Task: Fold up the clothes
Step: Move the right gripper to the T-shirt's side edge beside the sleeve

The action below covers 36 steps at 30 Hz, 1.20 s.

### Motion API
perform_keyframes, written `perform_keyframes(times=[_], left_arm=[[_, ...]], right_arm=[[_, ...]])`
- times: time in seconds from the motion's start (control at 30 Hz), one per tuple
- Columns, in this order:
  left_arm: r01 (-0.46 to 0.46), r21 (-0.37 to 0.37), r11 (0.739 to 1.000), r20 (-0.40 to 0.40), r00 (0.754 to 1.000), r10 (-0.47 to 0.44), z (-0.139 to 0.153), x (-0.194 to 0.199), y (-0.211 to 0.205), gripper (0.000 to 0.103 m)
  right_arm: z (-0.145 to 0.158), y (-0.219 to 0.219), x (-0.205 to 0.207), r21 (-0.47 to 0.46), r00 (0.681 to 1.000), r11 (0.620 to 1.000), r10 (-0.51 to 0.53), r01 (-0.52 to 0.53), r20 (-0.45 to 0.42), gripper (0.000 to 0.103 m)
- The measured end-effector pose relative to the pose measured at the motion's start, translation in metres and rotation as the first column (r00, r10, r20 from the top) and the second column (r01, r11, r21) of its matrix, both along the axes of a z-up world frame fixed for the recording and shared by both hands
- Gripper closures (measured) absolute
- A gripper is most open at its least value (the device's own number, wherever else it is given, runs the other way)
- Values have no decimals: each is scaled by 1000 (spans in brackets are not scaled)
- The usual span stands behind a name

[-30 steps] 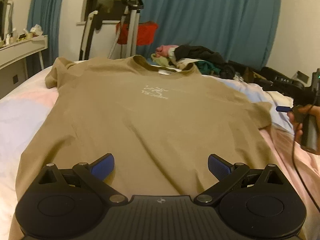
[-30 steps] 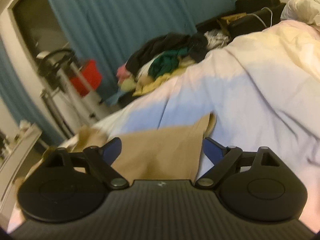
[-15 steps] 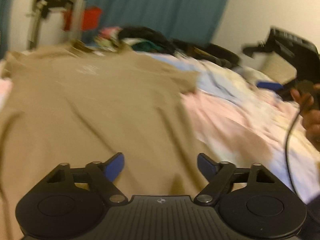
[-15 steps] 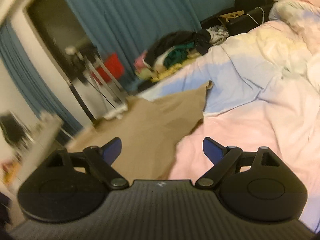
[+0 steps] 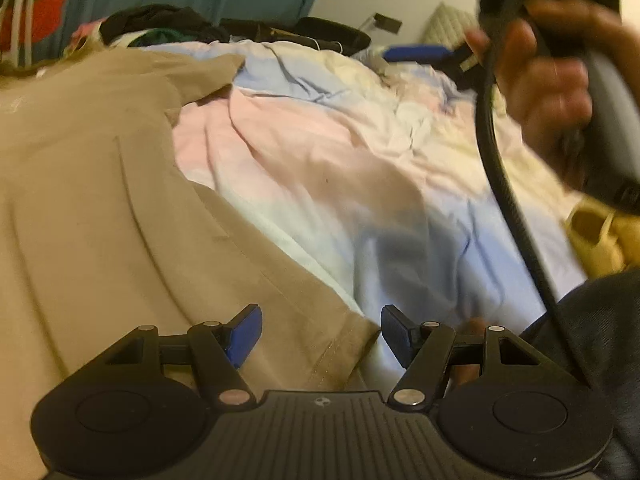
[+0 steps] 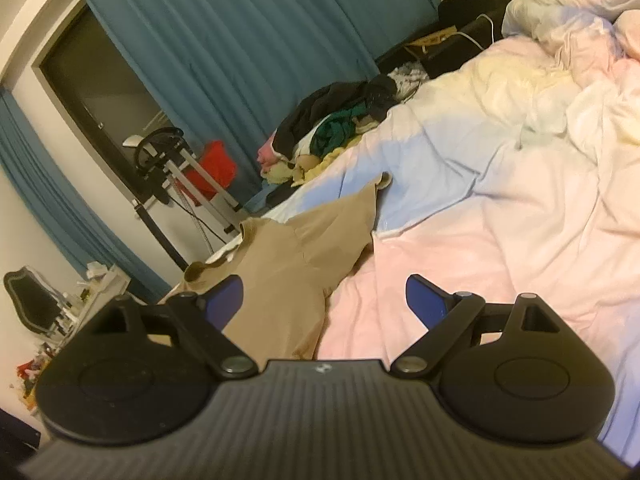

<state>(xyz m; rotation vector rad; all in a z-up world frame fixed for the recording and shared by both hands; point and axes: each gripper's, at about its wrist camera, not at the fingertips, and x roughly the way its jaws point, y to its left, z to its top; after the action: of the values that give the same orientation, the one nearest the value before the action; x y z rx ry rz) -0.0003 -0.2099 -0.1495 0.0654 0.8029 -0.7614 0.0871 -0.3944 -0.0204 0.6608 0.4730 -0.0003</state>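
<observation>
My left gripper (image 5: 321,334) hangs released over the tan T-shirt (image 5: 100,200), its hem corner between my blue pads. At two o'clock my right hand (image 5: 548,80) and black cable (image 5: 504,184) cross the pastel duvet (image 5: 340,168). My right gripper (image 6: 324,300) is spread too; clothes pile (image 6: 332,132) at twelve.

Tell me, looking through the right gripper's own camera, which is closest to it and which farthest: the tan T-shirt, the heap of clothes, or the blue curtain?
1. Tan T-shirt: nearest, spread on the bed just ahead, toward the left jaw.
2. Heap of clothes: farther, piled at the bed's far edge, past the shirt's sleeve.
3. Blue curtain: farthest, hanging along the wall behind the heap.
</observation>
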Motion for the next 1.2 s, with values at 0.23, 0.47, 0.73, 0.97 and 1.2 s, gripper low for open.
perform_keyframes(times=[0.23, 0.47, 0.73, 0.97, 1.2], left_arm=[[25, 49, 998, 115, 993, -31, -2, -8, -6, 95], [101, 12, 995, 139, 985, -102, 7, -24, -8, 98], [74, -6, 997, 54, 996, -74, 3, -23, -4, 82], [-56, 15, 998, 103, 993, 54, 35, -12, 30, 19], [-262, 42, 964, 151, 956, 253, 67, 22, 76, 12]], right_arm=[[-4, 6, 4, -6, 999, 999, 37, -37, 10, 13], [1, 4, -1, 8, 998, 1000, 28, -29, 60, 13], [1, 5, -1, 10, 997, 999, 43, -43, 71, 13], [6, 8, -7, 32, 990, 998, 53, -58, 130, 13], [6, 13, -7, 32, 988, 998, 45, -51, 147, 13]])
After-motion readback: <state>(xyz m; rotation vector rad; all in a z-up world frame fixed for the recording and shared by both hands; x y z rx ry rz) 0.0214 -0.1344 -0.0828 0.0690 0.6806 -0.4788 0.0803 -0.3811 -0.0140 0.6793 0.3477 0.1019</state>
